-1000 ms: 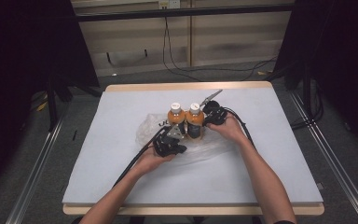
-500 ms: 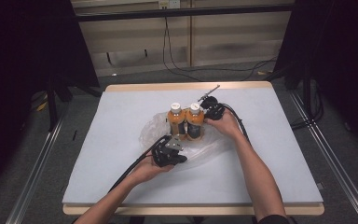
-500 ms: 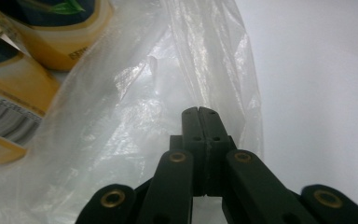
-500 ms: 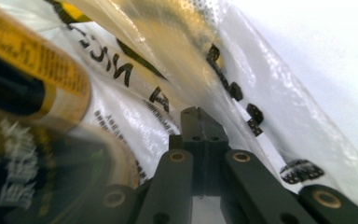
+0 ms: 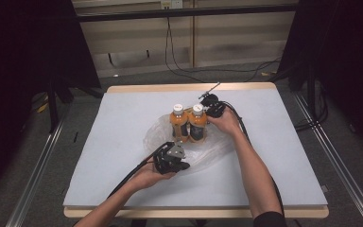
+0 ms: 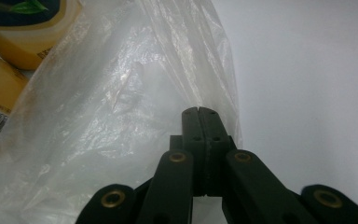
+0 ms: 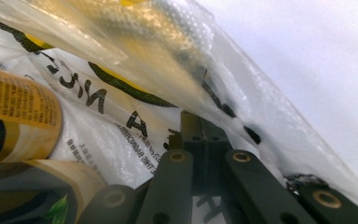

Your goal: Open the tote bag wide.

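Your left hand-held gripper (image 5: 182, 158) is clamped shut on the plastic bag (image 5: 160, 132) toward the near edge of the surface (image 5: 123, 189); your right hand-held gripper (image 5: 207, 108) pinches the bag's far side; two bottles (image 5: 189, 124) stand upright inside it, mid-surface; uneven pulling could topple them or tear the film.

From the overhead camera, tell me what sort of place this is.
Probably a lab recording station, not a home: a bare white table ringed by dark curtains, metal floor rails, and loose cables along the wall.
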The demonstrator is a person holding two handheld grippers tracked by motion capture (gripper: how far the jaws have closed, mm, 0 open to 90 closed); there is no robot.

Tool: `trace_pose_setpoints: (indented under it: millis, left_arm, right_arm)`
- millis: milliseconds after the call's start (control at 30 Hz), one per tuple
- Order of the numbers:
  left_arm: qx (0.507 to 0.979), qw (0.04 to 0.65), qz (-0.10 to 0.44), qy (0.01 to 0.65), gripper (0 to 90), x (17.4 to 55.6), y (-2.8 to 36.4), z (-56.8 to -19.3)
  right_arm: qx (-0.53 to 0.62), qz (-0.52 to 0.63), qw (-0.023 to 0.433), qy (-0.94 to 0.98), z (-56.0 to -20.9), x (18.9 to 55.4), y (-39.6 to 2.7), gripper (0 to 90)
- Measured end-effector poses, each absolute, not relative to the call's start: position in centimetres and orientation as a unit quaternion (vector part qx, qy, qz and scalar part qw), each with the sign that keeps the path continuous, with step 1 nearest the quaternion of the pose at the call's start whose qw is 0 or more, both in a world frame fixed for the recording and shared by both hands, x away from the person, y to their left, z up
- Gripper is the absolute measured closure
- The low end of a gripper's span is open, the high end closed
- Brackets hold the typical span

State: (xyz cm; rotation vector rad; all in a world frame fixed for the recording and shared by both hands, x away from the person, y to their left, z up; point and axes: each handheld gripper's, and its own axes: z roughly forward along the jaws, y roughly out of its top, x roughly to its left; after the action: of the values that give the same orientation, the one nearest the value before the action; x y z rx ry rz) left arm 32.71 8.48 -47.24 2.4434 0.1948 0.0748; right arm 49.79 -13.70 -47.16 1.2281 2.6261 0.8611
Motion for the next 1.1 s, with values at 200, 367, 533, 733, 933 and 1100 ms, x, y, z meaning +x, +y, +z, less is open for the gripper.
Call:
trace_pose_setpoints:
  millis: [200, 367, 533, 733, 933, 1100]
  left_arm:
    - [0.937, 0.341, 0.023, 0.068, 90.0, 32.1, 8.7, -47.3]
    - [0.938, 0.34, 0.02, 0.066, 90.0, 32.0, 8.8, -47.2]
    - [0.938, 0.34, 0.018, 0.061, 90.0, 31.6, 8.9, -47.2]
    - [0.938, 0.343, 0.01, 0.059, 90.0, 31.3, 9.1, -47.2]
    - [0.936, 0.346, 0.008, 0.06, 90.0, 30.9, 9.1, -47.2]
    - [0.937, 0.344, -0.003, 0.055, 90.0, 31.0, 9.2, -47.1]
  right_arm:
    - [0.395, 0.262, 0.075, 0.877, -46.9, 49.9, -13.0, 90.0]
    - [0.403, 0.267, 0.07, 0.873, -47.0, 50.3, -13.1, 90.0]
    - [0.406, 0.271, 0.068, 0.87, -47.1, 50.5, -13.2, 90.0]
    - [0.412, 0.273, 0.069, 0.867, -47.1, 50.7, -13.2, 90.0]
    - [0.416, 0.271, 0.076, 0.865, -47.1, 50.7, -13.1, 90.0]
    - [0.416, 0.262, 0.087, 0.866, -47.0, 50.7, -12.8, 90.0]
